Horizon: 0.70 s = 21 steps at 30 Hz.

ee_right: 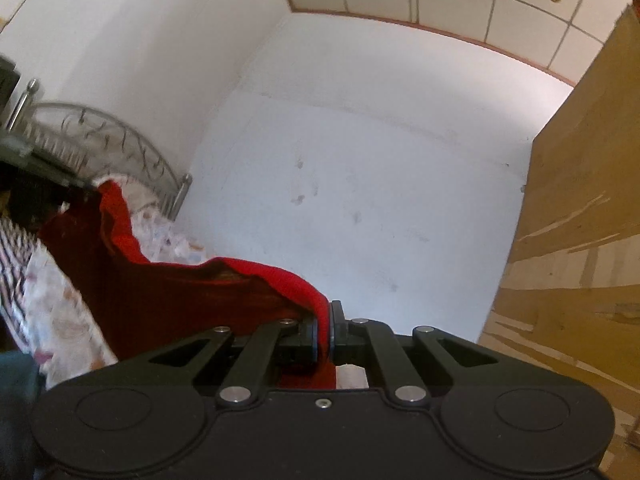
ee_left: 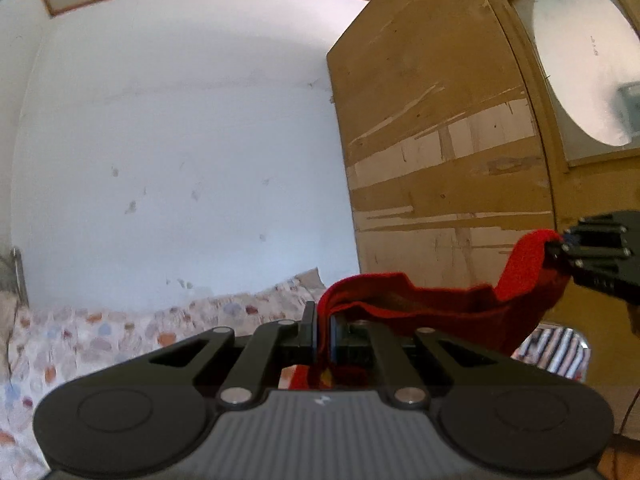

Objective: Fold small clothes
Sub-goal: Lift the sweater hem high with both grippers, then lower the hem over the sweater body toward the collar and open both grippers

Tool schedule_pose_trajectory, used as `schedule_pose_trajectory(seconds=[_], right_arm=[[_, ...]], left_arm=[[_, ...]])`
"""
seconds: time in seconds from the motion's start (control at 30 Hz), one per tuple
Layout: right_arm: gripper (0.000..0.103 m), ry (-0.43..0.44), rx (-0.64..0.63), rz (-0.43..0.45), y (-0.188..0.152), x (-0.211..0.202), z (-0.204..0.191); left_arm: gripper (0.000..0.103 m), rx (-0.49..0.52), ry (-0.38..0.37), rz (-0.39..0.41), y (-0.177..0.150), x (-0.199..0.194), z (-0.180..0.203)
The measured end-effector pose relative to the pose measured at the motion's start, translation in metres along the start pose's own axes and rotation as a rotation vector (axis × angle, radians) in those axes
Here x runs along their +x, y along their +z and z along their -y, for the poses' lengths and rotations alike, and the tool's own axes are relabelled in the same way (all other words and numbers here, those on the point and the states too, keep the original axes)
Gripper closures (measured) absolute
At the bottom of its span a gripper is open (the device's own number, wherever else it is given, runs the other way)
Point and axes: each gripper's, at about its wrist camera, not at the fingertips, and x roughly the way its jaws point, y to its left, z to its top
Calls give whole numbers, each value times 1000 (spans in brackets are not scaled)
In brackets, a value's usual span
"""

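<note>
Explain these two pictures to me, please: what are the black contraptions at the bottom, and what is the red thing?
There is no robot here. A person holds a two-finger tool in each hand, and each carries a wide-angle camera looking along its fingers. One picture comes from the left tool, the other from the right tool. Both are shut on the same red garment, pinching its edge so it hangs stretched between them in the air. In the left view you can see the right one at the far side. Below lies a bed with a patterned sheet; behind are a white wall and a brown wooden cupboard.
</note>
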Motion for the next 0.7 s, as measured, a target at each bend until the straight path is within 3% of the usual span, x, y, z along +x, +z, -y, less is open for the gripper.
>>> schedule_pose_trajectory(seconds=[0.2,0.3,0.5,0.7], right_arm=[[99,10,45,-44,12,79,22],[99,13,59,-87,7,121,32],[99,-3,62,-199,-20,192,43],[99,-17,90,-320,-60,254,50]], left_arm=[[98,-71,6,-42,17,72,-34],[98,-38,30,-67,16,111,-44],[98,-35,45,-171,1,194,-63],[98,-80,33,-278,-36,266,-82]])
